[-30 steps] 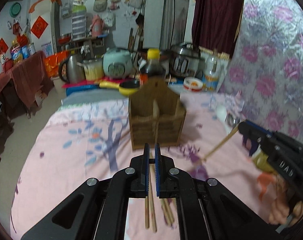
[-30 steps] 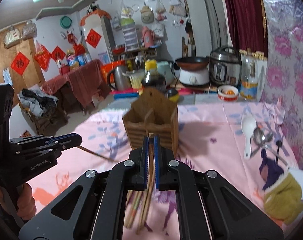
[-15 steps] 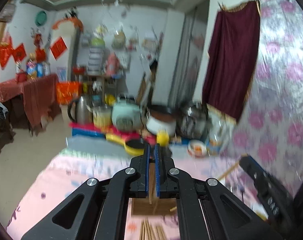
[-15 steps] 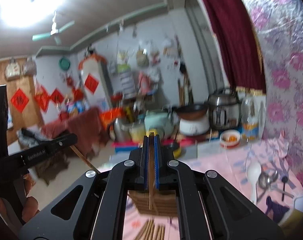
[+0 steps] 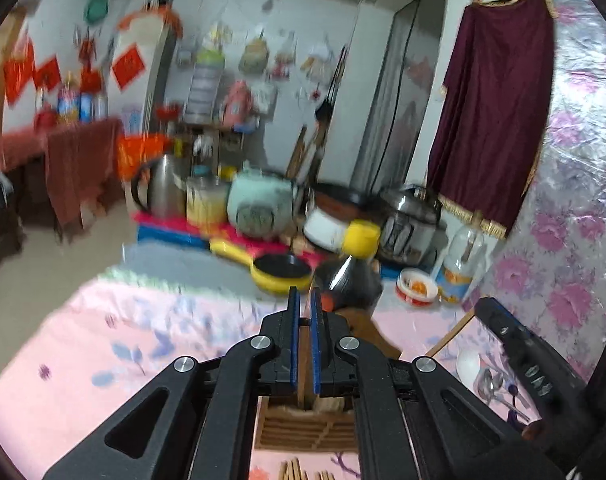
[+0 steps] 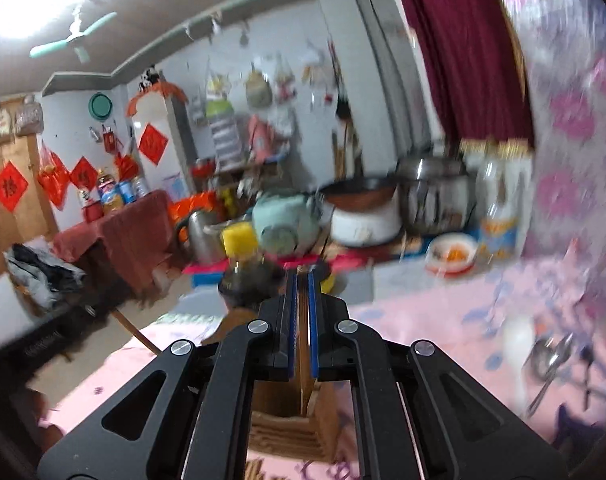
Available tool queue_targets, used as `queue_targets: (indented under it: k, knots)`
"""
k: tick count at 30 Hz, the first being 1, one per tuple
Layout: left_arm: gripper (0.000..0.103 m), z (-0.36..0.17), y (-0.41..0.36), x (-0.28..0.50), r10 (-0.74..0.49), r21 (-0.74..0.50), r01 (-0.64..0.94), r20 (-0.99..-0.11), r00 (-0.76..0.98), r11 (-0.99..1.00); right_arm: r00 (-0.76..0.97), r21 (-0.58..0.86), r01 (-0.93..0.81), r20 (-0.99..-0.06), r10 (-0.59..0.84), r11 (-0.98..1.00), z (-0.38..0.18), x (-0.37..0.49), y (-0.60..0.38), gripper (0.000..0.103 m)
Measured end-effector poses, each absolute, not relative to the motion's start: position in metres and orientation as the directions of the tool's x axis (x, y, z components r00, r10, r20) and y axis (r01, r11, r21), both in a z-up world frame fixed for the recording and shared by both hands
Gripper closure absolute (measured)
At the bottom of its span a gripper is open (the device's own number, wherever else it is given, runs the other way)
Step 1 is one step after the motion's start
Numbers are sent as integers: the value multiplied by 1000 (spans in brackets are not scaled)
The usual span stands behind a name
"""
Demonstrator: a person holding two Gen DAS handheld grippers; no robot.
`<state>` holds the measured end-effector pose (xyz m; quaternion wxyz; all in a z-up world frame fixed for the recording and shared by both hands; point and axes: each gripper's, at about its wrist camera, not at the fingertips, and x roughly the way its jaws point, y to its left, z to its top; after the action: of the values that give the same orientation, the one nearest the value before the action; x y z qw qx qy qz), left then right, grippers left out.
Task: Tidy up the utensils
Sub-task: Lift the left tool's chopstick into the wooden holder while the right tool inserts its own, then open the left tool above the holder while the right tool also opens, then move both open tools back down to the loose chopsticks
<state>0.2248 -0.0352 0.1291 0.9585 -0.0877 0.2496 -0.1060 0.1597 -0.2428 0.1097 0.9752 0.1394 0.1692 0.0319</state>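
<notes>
My left gripper is shut on a wooden chopstick that stands upright over the brown wooden utensil holder. The right gripper also has a chopstick between its pads. Its jaws are opening, and the stick's lower end reaches into the holder. In the left wrist view the right gripper comes in from the right with its chopstick. More chopsticks lie on the pink cloth in front of the holder.
A dark sauce bottle with a yellow cap stands just behind the holder. A white spoon and metal spoons lie at the right. A yellow pan, cookers and a kettle crowd the far side.
Both grippers lifted their chopsticks off the cloth and moved forward. They now sit above the holder, which has dropped to the bottom of both views.
</notes>
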Motion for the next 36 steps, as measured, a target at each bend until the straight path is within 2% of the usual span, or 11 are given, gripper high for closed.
queue_targets:
  k: [1,3,4,5,12,18,21,24,28,32,36]
  knots:
    - [97,126,-31,231,-254,-231,157,-489,835,960,934,315,-14,-334,124,949,107,162,-248,87]
    - [74,123,-23,236,-271,-261,152,-517,812,953,933,347,-1,-336,125,938,107,160,-255,69]
    - [44,121,-17,237,-264,-273,133,-529,807,953,936,344,10,-332,112,939,107,158,-255,67]
    - [30,120,-12,237,-251,-279,112,-532,809,954,940,335,23,-328,94,942,109,155,-256,64]
    - [23,124,10,219,-246,-316,78,-539,806,946,948,336,0,-300,107,942,123,126,-249,47]
    - [18,116,23,186,-188,-267,33,-582,791,963,939,353,-40,-305,156,935,128,87,-240,38]
    - [15,109,31,164,-173,-247,26,-595,785,969,927,323,-54,-337,168,945,125,67,-230,37]
    - [10,87,41,133,-146,-216,17,-599,787,976,918,286,-58,-362,164,957,122,47,-225,35]
    - [9,38,56,108,-162,-226,6,-683,712,974,909,257,-52,-388,152,965,102,14,-225,28]
    - [9,6,56,92,-144,-166,26,-754,640,986,858,256,-33,-488,159,966,45,-7,-231,27]
    - [9,-17,40,78,-132,-88,104,-803,581,991,769,173,-7,-628,116,985,6,1,-228,27]
